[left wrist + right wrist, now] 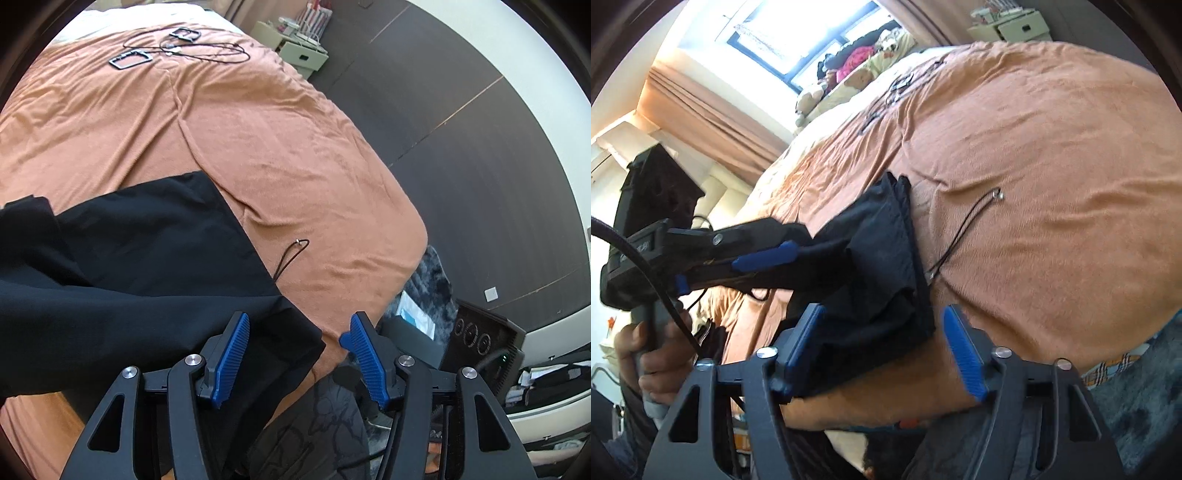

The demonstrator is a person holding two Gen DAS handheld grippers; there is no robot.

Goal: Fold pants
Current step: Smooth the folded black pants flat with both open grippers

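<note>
The black pants [122, 266] lie on the near part of the bed [295, 155], spread over its orange-brown cover, with one corner of the cloth reaching toward the bed's edge. In the right wrist view the pants [882, 266] look bunched into thick folds. A thin black drawstring [291, 254] trails out from the cloth onto the cover.

The left tool [295, 354] has its blue-padded jaws spread apart; the pants' near corner lies between them, closer to the left pad, and nothing is clamped. In the right wrist view this same left tool [798, 254] comes in from the left, its fingers against the bunched cloth. The right tool [882, 347] is also spread wide, the folded fabric against its left pad, the right pad apart from it.

Farther up the bed lie two dark frames [131, 59] and a looped cable [218, 51]. A pale cabinet [303, 55] stands beyond the bed, on dark flooring.
</note>
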